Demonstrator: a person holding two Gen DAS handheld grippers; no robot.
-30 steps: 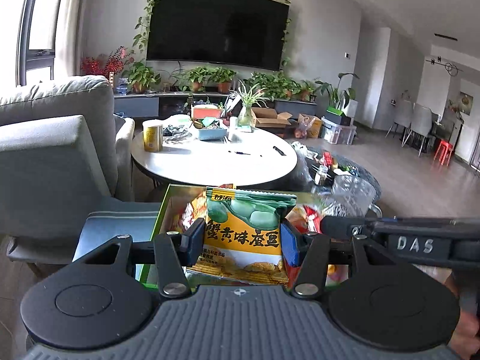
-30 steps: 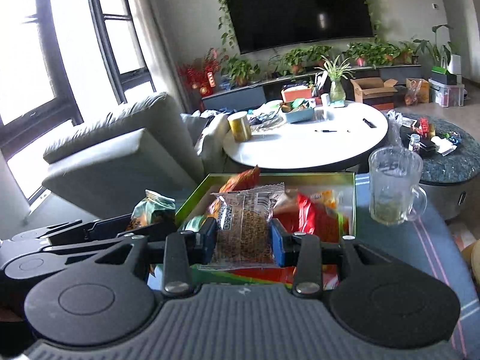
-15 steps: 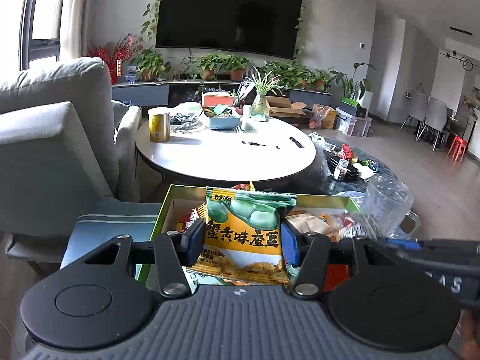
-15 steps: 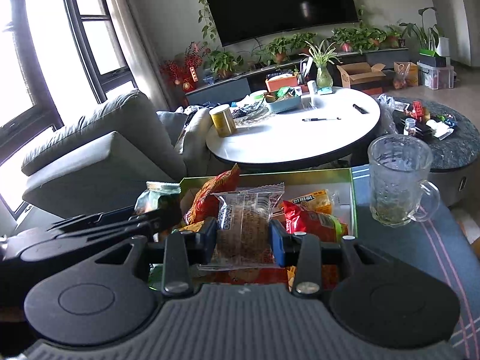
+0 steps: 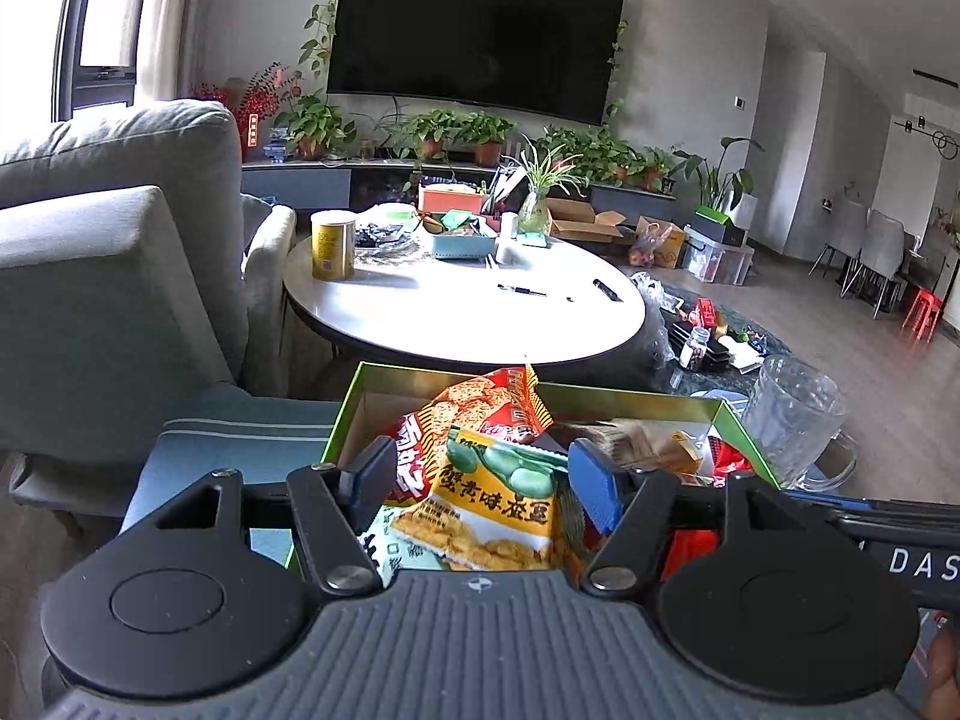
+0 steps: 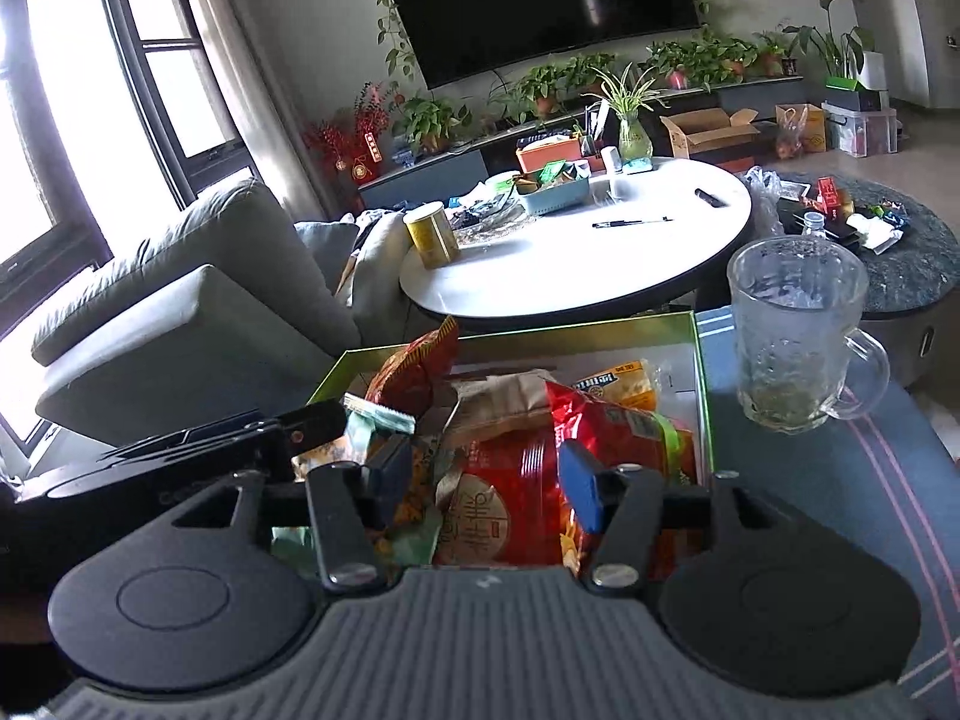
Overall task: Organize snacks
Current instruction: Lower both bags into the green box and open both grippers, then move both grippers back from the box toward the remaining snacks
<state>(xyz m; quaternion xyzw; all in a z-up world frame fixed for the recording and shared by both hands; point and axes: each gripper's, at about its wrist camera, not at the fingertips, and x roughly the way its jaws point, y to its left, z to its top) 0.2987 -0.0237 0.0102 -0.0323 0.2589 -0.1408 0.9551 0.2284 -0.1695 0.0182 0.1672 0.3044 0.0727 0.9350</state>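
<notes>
Both grippers hang over the green box [image 5: 636, 397], which sits on the striped blue cloth [image 6: 852, 480] and is heaped with snack bags. The left gripper [image 5: 483, 471] has its jaws opening, and the yellow-green bean packet [image 5: 501, 504] lies tilted between the pads with a gap on either side, resting on the pile in the box. Behind it an orange-red bag [image 5: 480, 408] stands up against the box's far wall. The right gripper [image 6: 483, 474] has its jaws opening too, well apart, and nothing is clamped; a big red bag [image 6: 510, 498] lies in the box under and between its fingers, and whether the right pad brushes it I can't tell. A tan packet [image 6: 504, 396] and a yellow one [image 6: 618, 378] lie farther back in the box. The glass mug [image 6: 792, 330] stands on the cloth just right of the box. Beyond is the white round table [image 5: 468, 312] with a yellow can [image 5: 333, 243], and a grey sofa [image 5: 108, 276] at left.
</notes>
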